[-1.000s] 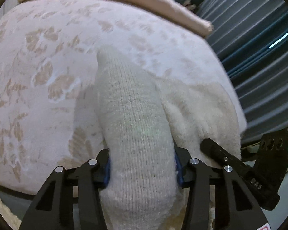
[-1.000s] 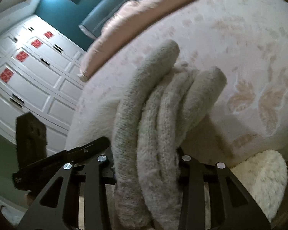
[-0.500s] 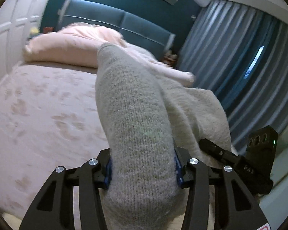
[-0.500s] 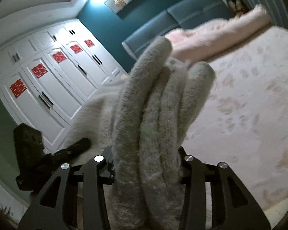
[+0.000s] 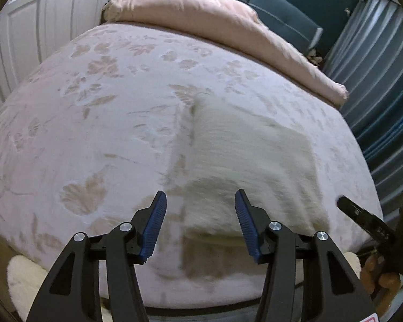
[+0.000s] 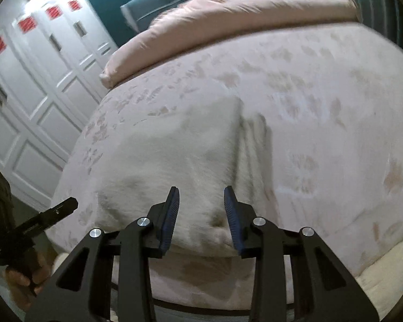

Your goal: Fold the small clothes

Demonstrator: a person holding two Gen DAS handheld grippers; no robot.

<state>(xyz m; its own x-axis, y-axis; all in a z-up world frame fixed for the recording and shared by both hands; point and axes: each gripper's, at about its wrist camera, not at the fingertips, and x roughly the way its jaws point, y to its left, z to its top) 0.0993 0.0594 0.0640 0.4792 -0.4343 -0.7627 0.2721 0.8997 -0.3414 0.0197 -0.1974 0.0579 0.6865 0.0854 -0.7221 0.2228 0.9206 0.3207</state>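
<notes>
Both claws, left gripper (image 5: 198,206) and right gripper (image 6: 201,201), gape wide over a fuzzy cream knit sweater (image 5: 249,161) lying squarish on the leafy pink bedspread (image 5: 94,134).

A bed (image 5: 99,139) with a pale leaf-patterned cover carries a cream knitted garment (image 5: 244,161) lying flat near its front edge and a pink duvet (image 5: 201,18) bunched along its head end.
</notes>
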